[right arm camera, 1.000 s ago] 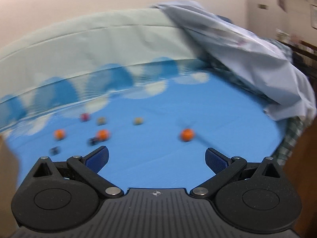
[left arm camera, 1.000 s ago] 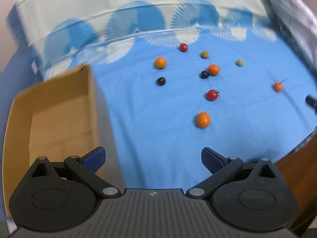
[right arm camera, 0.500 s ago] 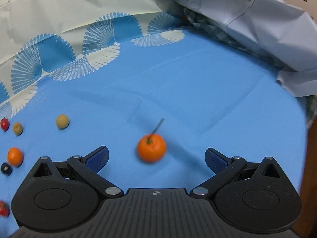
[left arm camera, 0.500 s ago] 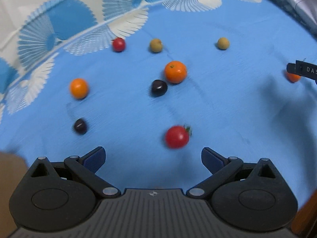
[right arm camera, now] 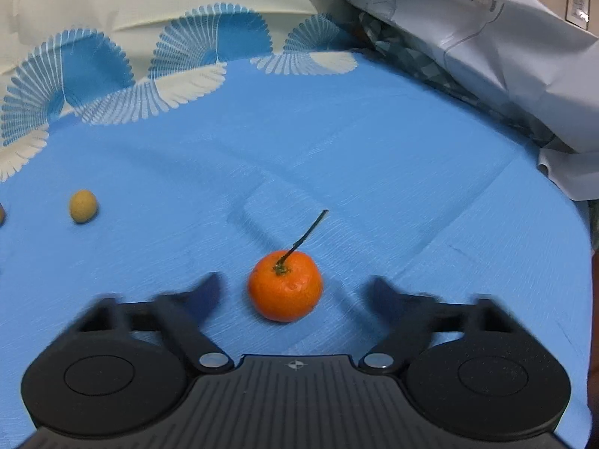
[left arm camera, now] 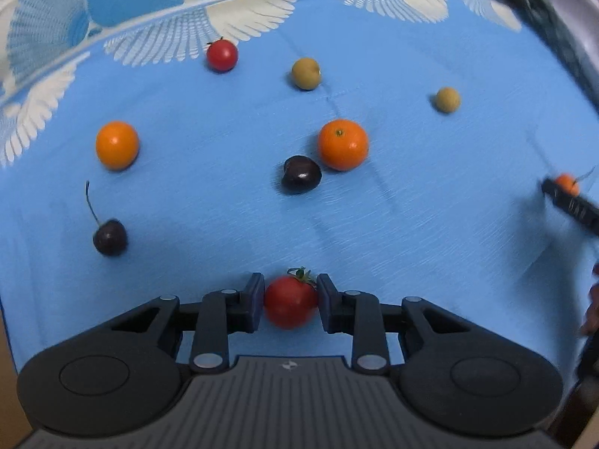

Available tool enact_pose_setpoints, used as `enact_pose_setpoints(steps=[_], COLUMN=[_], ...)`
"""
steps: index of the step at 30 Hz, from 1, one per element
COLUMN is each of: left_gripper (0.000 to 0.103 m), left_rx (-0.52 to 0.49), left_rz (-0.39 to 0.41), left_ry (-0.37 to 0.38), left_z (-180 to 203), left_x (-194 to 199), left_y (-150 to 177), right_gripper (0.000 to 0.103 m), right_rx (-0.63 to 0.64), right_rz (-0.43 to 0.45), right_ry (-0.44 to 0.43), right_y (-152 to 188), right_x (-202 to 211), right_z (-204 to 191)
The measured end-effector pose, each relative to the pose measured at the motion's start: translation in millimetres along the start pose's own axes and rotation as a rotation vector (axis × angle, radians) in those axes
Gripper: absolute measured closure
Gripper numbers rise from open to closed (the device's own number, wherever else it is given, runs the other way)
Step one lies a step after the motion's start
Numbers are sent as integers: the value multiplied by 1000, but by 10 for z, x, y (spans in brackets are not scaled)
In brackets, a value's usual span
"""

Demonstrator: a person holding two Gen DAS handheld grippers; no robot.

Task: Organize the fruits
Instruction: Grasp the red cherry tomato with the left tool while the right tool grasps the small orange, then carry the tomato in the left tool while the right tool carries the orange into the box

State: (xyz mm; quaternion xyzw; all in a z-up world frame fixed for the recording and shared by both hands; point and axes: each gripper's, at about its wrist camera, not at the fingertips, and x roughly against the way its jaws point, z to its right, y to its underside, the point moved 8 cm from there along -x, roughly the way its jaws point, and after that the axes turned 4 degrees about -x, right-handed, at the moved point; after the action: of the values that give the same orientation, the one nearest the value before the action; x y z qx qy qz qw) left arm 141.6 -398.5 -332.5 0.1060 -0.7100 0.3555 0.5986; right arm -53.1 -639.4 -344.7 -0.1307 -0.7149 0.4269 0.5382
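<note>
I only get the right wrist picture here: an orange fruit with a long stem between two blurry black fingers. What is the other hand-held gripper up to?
Observer: The left hand-held gripper has its pads closed against a red tomato on the blue cloth.
Operator: Is there more fruit than the yellowish one I see?
Observer: Yes. The left wrist view shows two oranges, two dark cherries, another red tomato and a second yellowish fruit.
Operator: Do any of them touch?
Observer: The nearer cherry sits right beside the bigger orange; I cannot tell whether they touch.
</note>
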Motion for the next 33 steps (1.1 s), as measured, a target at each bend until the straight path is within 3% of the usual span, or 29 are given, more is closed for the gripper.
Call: enact_pose_setpoints(steps=[1, 4, 8, 15, 19, 25, 33], left_gripper=[70, 70, 70, 70, 70, 70, 70], left_rx=[1, -13, -13, -2, 15, 78, 200], left_rz=[16, 45, 108, 168, 185, 219, 235], left_ry=[7, 5, 16, 8, -21, -125, -210], left_z=[5, 33, 33, -43, -202, -627, -1169], left_x=[49, 238, 600, 1383, 1895, 2705, 3523], left_y=[-14, -30, -40, 255, 628, 1326, 2431], right_gripper=[63, 63, 64, 63, 63, 63, 63], right_rx=[7, -53, -89, -97, -69, 3, 144], right_rz=[0, -6, 61, 196, 219, 200, 72], right_ry=[12, -26, -70, -222, -328, -549, -880], right_y=[-12, -45, -186, -372, -285, 167, 1011], right_x=[5, 83, 375, 1357, 2011, 3091, 4453], right_z=[10, 83, 75, 48, -40, -584, -1381])
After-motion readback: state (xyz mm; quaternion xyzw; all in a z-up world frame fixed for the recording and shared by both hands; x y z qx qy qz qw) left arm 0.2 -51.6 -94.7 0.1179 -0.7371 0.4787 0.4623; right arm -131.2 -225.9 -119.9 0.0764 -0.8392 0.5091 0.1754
